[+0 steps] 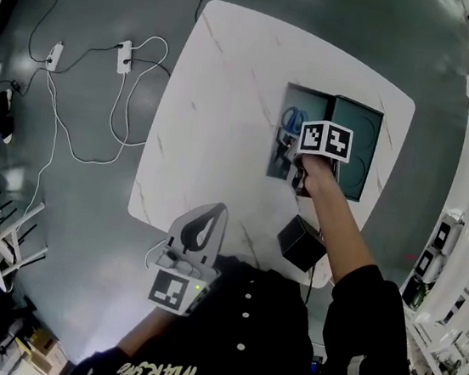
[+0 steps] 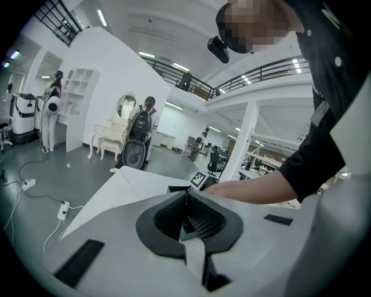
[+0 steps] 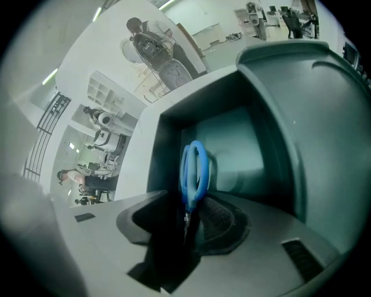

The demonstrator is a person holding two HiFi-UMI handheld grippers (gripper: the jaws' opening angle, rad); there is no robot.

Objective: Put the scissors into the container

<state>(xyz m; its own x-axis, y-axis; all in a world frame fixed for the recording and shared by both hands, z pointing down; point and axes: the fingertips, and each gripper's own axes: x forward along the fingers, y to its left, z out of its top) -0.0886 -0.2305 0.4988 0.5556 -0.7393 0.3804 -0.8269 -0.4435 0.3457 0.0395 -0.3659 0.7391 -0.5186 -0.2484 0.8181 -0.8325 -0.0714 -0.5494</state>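
Observation:
Blue-handled scissors (image 3: 193,168) stand handles-up between the jaws of my right gripper (image 3: 188,223), over the dark teal container (image 3: 232,139). The jaws stand apart and the pads do not press the blades, so this gripper is open. In the head view the right gripper (image 1: 297,152) hovers over the container (image 1: 314,107) on the white table (image 1: 229,96), with the scissors' blue handles (image 1: 291,120) inside the left compartment. My left gripper (image 1: 212,218) hangs at the table's near edge, shut and empty; in its own view its pads (image 2: 186,200) meet.
The container's open lid (image 1: 355,147) lies to the right of the compartment. A black box (image 1: 300,242) sits at the table's near edge, beside the right arm. Power strips and white cables (image 1: 125,56) lie on the floor to the left. Shelving stands at the right.

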